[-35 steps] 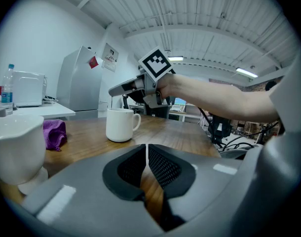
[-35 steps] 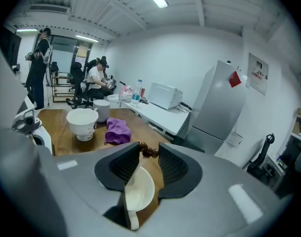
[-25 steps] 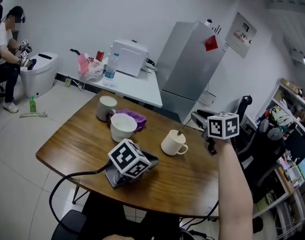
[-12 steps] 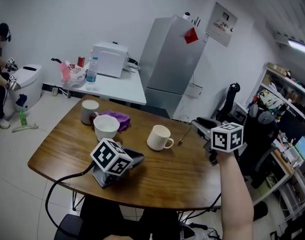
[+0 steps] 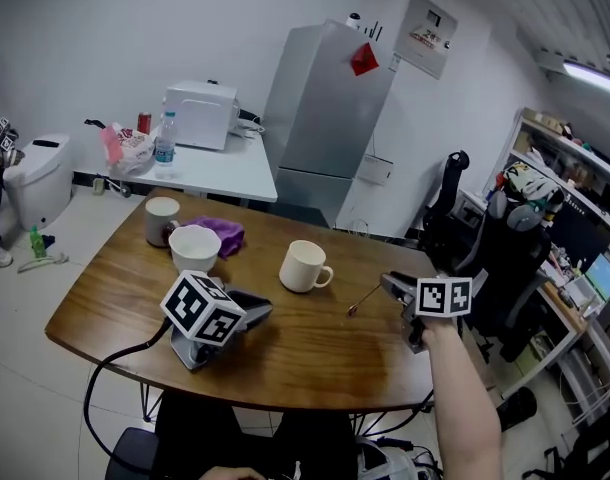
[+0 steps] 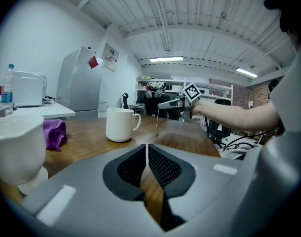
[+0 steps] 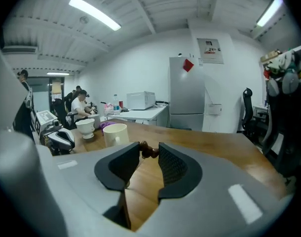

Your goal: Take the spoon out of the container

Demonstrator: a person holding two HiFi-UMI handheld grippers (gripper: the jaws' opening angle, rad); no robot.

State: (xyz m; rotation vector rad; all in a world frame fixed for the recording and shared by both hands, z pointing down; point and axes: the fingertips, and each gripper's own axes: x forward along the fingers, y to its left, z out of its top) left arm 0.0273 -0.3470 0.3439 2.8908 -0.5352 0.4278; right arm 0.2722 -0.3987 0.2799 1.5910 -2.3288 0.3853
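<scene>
The right gripper (image 5: 389,282) has its jaws clamped on the handle end of the spoon (image 5: 362,299); in the right gripper view a brown handle tip sits pinched between the two pads. The left gripper (image 5: 257,308) lies on the wooden table (image 5: 315,353) with its jaws together and nothing between them.

Little can be read. Each gripper's cube shows black-and-white square markers. A red diamond sticker (image 5: 363,59) is fixed high on the grey fridge (image 5: 320,118), and a wall notice (image 5: 425,35) hangs to its right; the print on both is too small to read.

In the head view the spoon's long axis runs on a diagonal, handle at upper right in the jaws and bowl end pointing down and left toward the table. In the left gripper view it hangs nearly upright. Whether its lower end touches the wood cannot be told. It is out of the white mug (image 5: 303,266), right of centre in the frame and well apart from the mug.

A second ago the spoon stood inside the mug with the right gripper at its handle. Half a second ago it hung just right of the mug's handle. Now it is farther right and lower. The left gripper has kept its place on the table.
</scene>
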